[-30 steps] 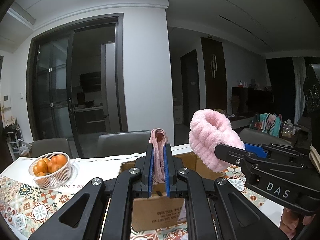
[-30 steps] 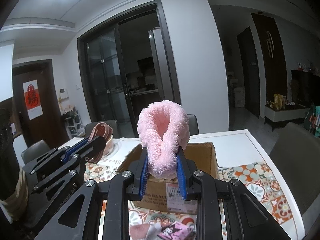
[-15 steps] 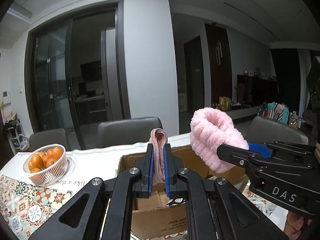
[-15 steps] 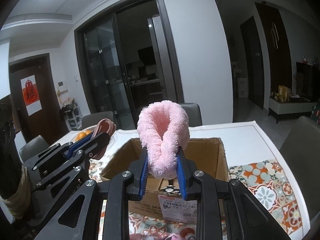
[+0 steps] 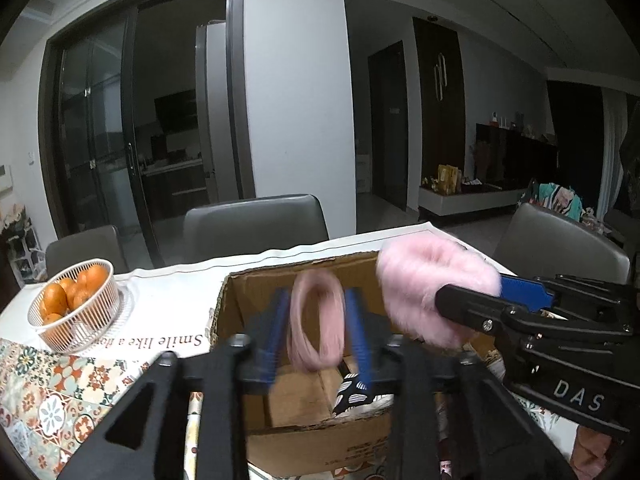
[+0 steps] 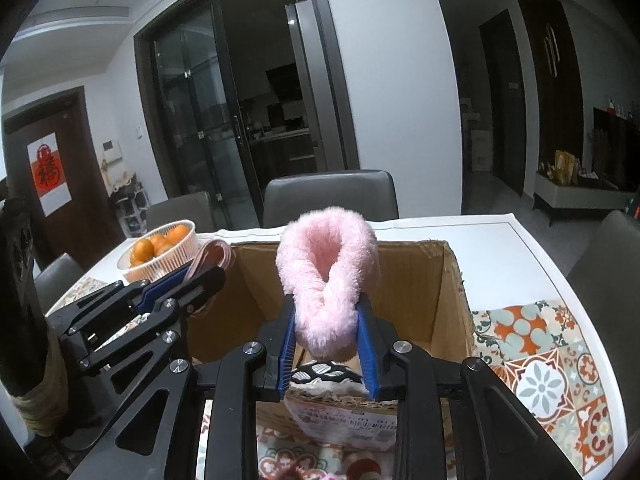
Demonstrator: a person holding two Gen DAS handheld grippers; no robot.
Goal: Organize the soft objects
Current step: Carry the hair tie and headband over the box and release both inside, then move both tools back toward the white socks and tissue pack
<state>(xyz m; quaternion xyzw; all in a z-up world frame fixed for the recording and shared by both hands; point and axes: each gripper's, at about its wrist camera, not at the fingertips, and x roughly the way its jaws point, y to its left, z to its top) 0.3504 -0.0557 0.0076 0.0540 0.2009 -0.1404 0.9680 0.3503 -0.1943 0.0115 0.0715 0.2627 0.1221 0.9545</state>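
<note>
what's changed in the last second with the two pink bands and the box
Both grippers came down over the cardboard box, jaws just opening. The left gripper has let go of the thin pink band; the right gripper barely pinches the fluffy pink band. The fruit basket stayed put.

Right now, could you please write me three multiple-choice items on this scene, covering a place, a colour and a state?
1. Where does the basket of oranges stand?
A. on the table, beside the cardboard box
B. inside the box
C. on a chair

2. What colour is the fluffy band between the right gripper jaws?
A. blue
B. pink
C. white

3. How do the left gripper jaws stand around the thin pink band?
A. clamped tight
B. parted, having just opened
C. empty

Answers: A, the basket sits left of the box; B, pink fleece; C is wrong, B: gaps show beside the band.
</note>
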